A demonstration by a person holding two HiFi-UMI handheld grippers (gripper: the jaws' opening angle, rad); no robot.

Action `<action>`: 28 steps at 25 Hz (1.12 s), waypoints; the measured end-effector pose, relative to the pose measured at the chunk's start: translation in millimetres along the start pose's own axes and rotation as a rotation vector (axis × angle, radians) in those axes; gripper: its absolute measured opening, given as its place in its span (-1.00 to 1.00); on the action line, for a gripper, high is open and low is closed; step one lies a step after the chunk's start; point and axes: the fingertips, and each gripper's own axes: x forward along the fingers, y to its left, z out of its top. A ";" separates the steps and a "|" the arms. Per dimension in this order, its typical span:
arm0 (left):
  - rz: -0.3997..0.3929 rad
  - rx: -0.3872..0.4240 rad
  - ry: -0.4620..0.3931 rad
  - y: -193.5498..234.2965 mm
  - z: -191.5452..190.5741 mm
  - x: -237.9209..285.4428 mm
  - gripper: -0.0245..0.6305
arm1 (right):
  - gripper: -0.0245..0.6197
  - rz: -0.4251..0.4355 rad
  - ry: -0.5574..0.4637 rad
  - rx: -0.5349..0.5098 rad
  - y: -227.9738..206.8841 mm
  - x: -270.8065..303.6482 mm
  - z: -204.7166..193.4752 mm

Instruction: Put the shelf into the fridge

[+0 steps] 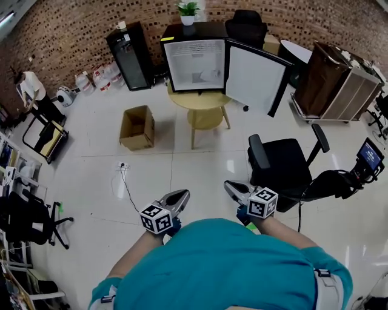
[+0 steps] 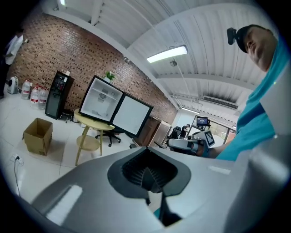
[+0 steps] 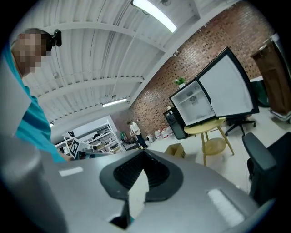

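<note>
Your left gripper sits low, close to your body, well short of the fridge and pointing toward it. Its jaws are pressed together with nothing between them. Left of the fridge, a cardboard box stands on the floor with its flaps open, showing only bare card inside.

The fridge stands on a round yellow tabletop against the brick wall, with a potted plant on top. Its door is swung wide to the right. The inside is white, with a grey patch low in it. Whether that is the shelf is too small to tell.

Your right gripper mirrors the left: low, near your body, aimed at the fridge, jaws closed on nothing. A black office chair stands just beyond it, below the fridge door.
</note>
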 end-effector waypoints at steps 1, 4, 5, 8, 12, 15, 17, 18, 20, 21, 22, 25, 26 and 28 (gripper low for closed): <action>-0.005 -0.006 0.001 0.5 -0.7 -5.6 -0.93 | -0.92 0.006 0.001 0.002 10.9 4.8 -5.1; -0.027 0.008 0.021 2.4 -4.8 -22.2 -0.93 | -0.92 0.027 0.043 -0.022 40.7 23.5 -28.3; -0.029 0.015 0.021 5.1 -3.5 -29.1 -0.93 | -0.92 0.031 0.062 -0.026 47.7 30.1 -35.4; -0.021 0.007 -0.012 19.7 7.7 -51.5 -0.93 | -0.92 0.032 0.083 -0.059 60.8 48.2 -36.2; -0.022 -0.029 -0.035 32.7 11.5 -72.1 -0.93 | -0.92 0.026 0.088 -0.087 74.0 65.7 -36.1; -0.021 -0.019 -0.041 39.5 14.6 -81.1 -0.93 | -0.92 0.031 0.092 -0.098 80.0 75.9 -40.2; -0.020 -0.018 -0.044 42.5 16.3 -84.6 -0.93 | -0.92 0.032 0.088 -0.106 80.7 81.0 -37.7; -0.018 -0.018 -0.045 43.4 16.7 -85.1 -0.93 | -0.92 0.032 0.086 -0.107 79.9 82.3 -36.1; -0.012 -0.021 -0.050 44.9 17.2 -84.7 -0.93 | -0.92 0.032 0.081 -0.101 77.0 82.0 -34.7; -0.009 -0.023 -0.053 45.8 18.0 -84.1 -0.93 | -0.92 0.032 0.079 -0.097 75.3 81.4 -33.9; -0.007 -0.025 -0.055 46.7 19.4 -83.3 -0.93 | -0.92 0.032 0.076 -0.094 73.8 81.1 -32.5; -0.006 -0.023 -0.054 47.2 22.6 -78.2 -0.93 | -0.92 0.034 0.069 -0.096 68.9 79.6 -27.0; -0.008 -0.020 -0.053 46.6 22.9 -75.6 -0.93 | -0.92 0.034 0.066 -0.096 66.8 78.3 -25.5; -0.010 -0.016 -0.051 45.0 23.6 -70.2 -0.93 | -0.92 0.030 0.062 -0.093 61.8 74.8 -23.2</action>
